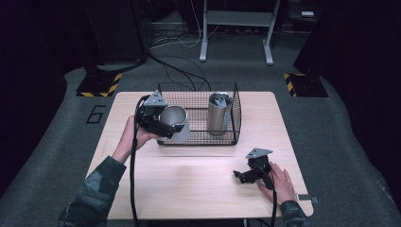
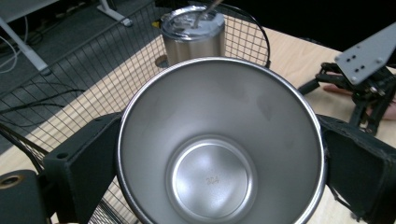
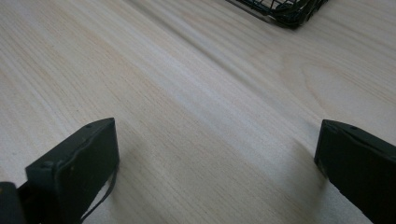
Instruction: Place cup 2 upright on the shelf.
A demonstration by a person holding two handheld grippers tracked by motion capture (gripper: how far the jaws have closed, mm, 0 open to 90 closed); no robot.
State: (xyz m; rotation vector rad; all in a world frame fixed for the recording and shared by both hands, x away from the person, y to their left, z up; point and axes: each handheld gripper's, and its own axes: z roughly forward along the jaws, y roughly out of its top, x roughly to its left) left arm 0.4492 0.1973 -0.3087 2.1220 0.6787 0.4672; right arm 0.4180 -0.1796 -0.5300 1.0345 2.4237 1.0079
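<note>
Left tongs (image 2: 219, 154) clamp steel cup (image 2: 219, 140) seemingly above basket (image 1: 198, 101) edge.

Both sleeves (image 1: 97, 189) were dark camouflage-patterned. The left gripper (image 1: 166, 124) and right gripper (image 1: 249, 175) were black, each topped by a grey three-cornered plate (image 1: 258, 152) with small holes. Black cables (image 1: 133, 184) trailed toward the table's near edge.

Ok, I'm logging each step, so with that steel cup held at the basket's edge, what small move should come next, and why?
Probably carry the open steel cup a little further over the wire basket rim and lower it in beside the lidded tumbler. The left gripper clamps it at the basket's near left corner, mouth tilted toward the person, and floor is free there. The right gripper rests open on the table.
</note>
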